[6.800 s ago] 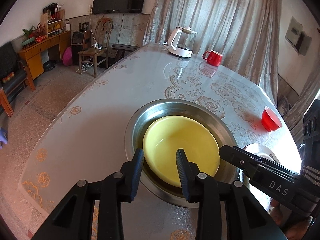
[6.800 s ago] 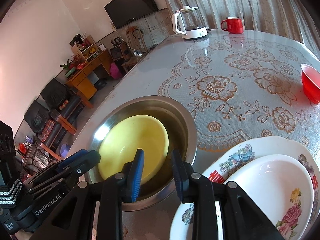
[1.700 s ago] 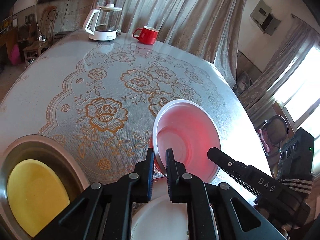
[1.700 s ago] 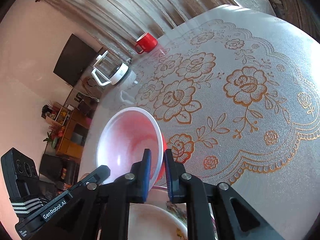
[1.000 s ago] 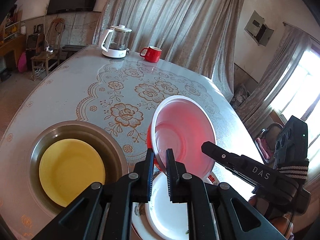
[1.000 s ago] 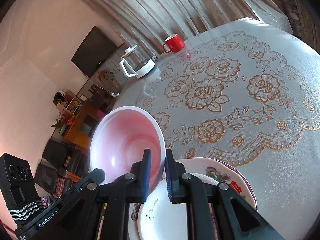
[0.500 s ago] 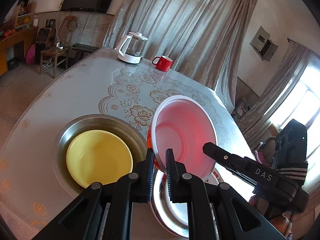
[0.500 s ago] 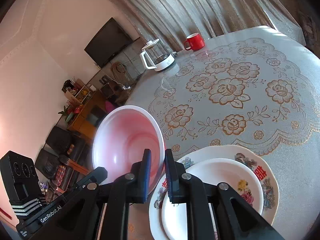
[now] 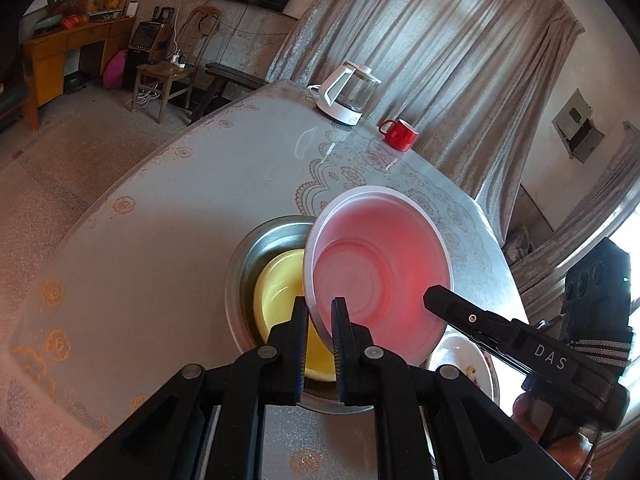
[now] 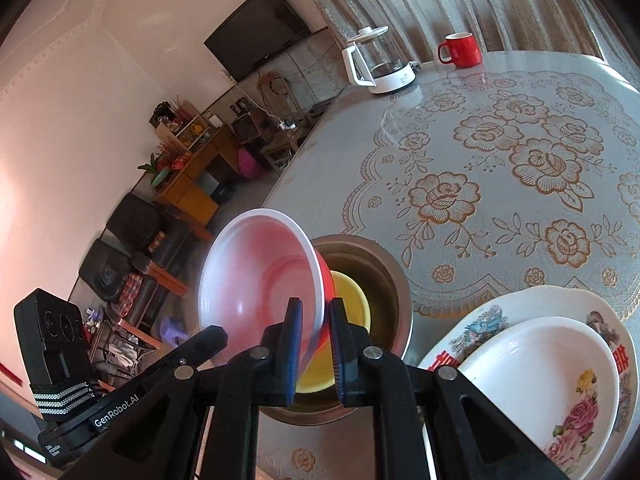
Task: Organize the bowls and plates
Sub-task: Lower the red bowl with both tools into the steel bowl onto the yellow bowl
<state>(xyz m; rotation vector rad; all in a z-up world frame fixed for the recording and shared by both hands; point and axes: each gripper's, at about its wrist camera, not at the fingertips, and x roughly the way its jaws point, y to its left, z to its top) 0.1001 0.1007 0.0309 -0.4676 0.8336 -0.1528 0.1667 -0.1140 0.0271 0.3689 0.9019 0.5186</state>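
red bowl (tilted), both tools pinching rim

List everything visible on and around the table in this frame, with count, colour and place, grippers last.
red bowl: 1, red outside, pale inside, held tilted over the steel basin
yellow bowl: 1, yellow, inside the steel basin
steel basin: 1, silver, on the table's near side
plates: 2, white with flowers, stacked right of the basin
kettle: 1, clear with white base, far side of the table
mug: 1, red, beside the kettle
table: 1, grey cloth with gold roses
television: 1, black, on the wall
left gripper: black, shut on the red bowl's rim
right gripper: black, shut on the red bowl's rim
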